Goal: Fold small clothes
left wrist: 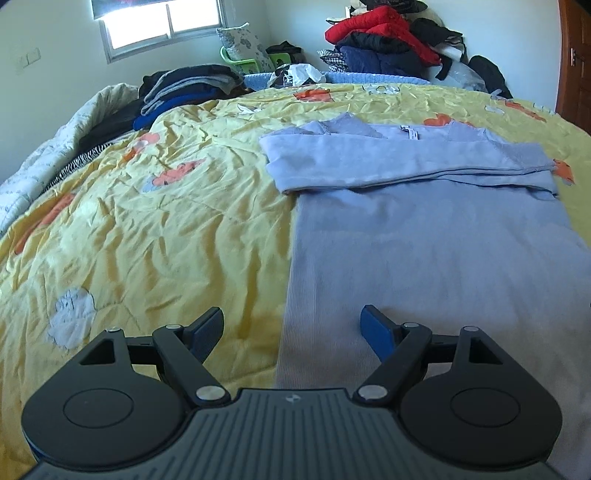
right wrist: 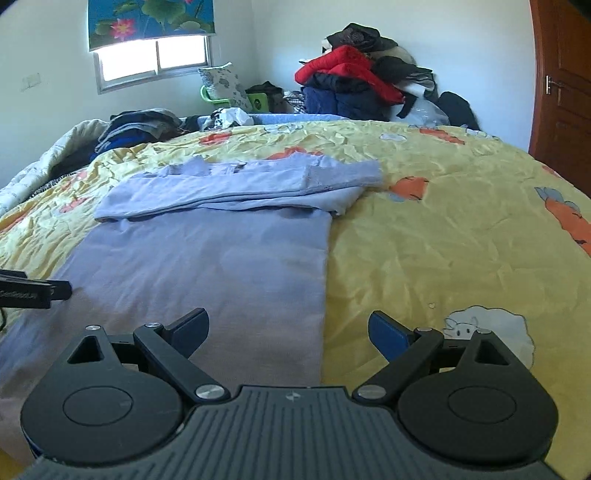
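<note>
The lilac shirt (left wrist: 424, 229) lies flat on the yellow bedspread (left wrist: 147, 221), sleeves folded across its top. The left tool (left wrist: 291, 330) and right tool (right wrist: 288, 328), both released, straddle the shirt's near side edges, probably to fold it upward.

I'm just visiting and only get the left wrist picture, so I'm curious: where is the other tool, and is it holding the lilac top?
Observer: The right tool is open over the lilac top's right edge, gripping nothing.
Operator: Can its camera see my tool?
Observer: Yes, the left tool pokes in at the left border of that picture, over the top's other side.
Operator: What covers the window?
Observer: A blind printed with lotus flowers, drawn partway down.
</note>
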### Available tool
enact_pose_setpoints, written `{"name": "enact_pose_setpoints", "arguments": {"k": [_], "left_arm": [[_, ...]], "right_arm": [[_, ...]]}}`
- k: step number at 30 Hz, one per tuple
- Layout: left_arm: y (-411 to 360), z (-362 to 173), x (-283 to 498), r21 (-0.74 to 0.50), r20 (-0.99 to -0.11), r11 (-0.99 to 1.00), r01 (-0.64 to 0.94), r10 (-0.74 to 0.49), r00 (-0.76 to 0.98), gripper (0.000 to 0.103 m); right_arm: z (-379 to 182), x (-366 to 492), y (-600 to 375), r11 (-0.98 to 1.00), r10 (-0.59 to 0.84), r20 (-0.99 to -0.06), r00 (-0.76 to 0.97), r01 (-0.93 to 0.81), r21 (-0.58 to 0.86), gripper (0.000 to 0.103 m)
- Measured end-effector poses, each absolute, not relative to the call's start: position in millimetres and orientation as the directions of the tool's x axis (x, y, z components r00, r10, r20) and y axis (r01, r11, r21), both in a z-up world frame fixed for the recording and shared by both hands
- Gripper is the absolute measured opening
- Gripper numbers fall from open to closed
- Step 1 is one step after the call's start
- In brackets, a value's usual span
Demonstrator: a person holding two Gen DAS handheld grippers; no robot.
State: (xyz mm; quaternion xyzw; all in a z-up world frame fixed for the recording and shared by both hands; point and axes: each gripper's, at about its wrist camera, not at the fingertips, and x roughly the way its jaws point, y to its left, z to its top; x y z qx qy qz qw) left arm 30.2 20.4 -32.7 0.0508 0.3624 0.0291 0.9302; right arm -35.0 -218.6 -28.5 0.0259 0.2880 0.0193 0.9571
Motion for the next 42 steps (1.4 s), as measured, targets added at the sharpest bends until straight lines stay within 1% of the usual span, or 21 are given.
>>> {"name": "enact_pose_setpoints", "arguments": {"k": [3, 6, 8, 10, 12, 15, 20, 25, 29, 31, 33, 34, 37, 38, 39, 40, 42], "left_arm": [[24, -33, 27, 0.095, -0.671, 0.995, -0.023, 0.081, 0.737, 0.082], [27, -30, 24, 0.103, -0.669, 0.995, -0.018, 0.082, 0.739, 0.083], [33, -26, 17, 0.11, -0.652, 0.994, -0.023, 0.089, 0.753, 0.083], [44, -22, 9, 0.108, -0.643, 0.994, -0.019, 0.085, 0.761, 0.083], [54, -19, 2, 0.088, -0.658, 0.996, 0.0, 0.058, 0.751, 0.083], [70, -16, -11, 0.042, -0.684, 0.998, 0.04, 0.0, 0.73, 0.083], [85, -18, -36, 0.006, -0.72, 0.993, 0.118, -0.077, 0.69, 0.083], [90, -23, -57, -0.06, -0.758, 0.971, 0.229, -0.194, 0.623, 0.083], [83, -30, -64, -0.065, -0.763, 0.955, 0.291, -0.236, 0.602, 0.083], [80, -33, -64, -0.06, -0.763, 0.951, 0.302, -0.239, 0.601, 0.087], [77, -33, -63, -0.065, -0.763, 0.948, 0.313, -0.249, 0.596, 0.088], [76, -33, -62, -0.076, -0.763, 0.943, 0.324, -0.264, 0.59, 0.09], [76, -32, -59, -0.132, -0.761, 0.927, 0.35, -0.321, 0.564, 0.094], [78, -32, -57, -0.171, -0.755, 0.916, 0.362, -0.358, 0.549, 0.095], [80, -32, -55, -0.217, -0.747, 0.902, 0.373, -0.399, 0.531, 0.101], [82, -33, -53, -0.269, -0.737, 0.885, 0.38, -0.443, 0.511, 0.103], [85, -33, -49, -0.33, -0.719, 0.864, 0.381, -0.491, 0.492, 0.103]], "right_arm": [[-29, -36, -222, 0.999, 0.026, -0.549, 0.835, 0.001, 0.048, 0.095], [-31, -36, -226, 0.999, 0.018, -0.559, 0.829, 0.011, 0.049, 0.095], [-30, -38, -227, 0.999, 0.02, -0.566, 0.824, 0.007, 0.046, 0.095], [-27, -46, -227, 1.0, 0.022, -0.555, 0.832, -0.01, 0.025, 0.095], [-22, -55, -230, 1.0, 0.022, -0.54, 0.841, -0.016, 0.015, 0.095], [-16, -68, -239, 0.996, 0.078, -0.531, 0.844, -0.042, 0.081, 0.096], [-12, -80, -254, 0.976, 0.188, -0.562, 0.806, -0.09, 0.198, 0.096], [-10, -97, -265, 0.948, 0.285, -0.554, 0.782, -0.144, 0.285, 0.096], [-9, -107, -269, 0.94, 0.315, -0.576, 0.754, -0.162, 0.301, 0.096], [-11, -108, -267, 0.945, 0.309, -0.616, 0.725, -0.162, 0.283, 0.096], [-14, -110, -265, 0.945, 0.313, -0.632, 0.709, -0.17, 0.278, 0.096], [-15, -111, -265, 0.942, 0.323, -0.636, 0.701, -0.172, 0.289, 0.095], [-21, -112, -274, 0.907, 0.394, -0.63, 0.669, -0.172, 0.384, 0.093], [-23, -112, -277, 0.897, 0.41, -0.627, 0.663, -0.169, 0.409, 0.093], [-23, -114, -279, 0.89, 0.421, -0.62, 0.662, -0.172, 0.422, 0.093], [-23, -114, -281, 0.88, 0.44, -0.615, 0.654, -0.177, 0.441, 0.093], [-24, -114, -285, 0.862, 0.47, -0.607, 0.641, -0.186, 0.472, 0.093]]}}
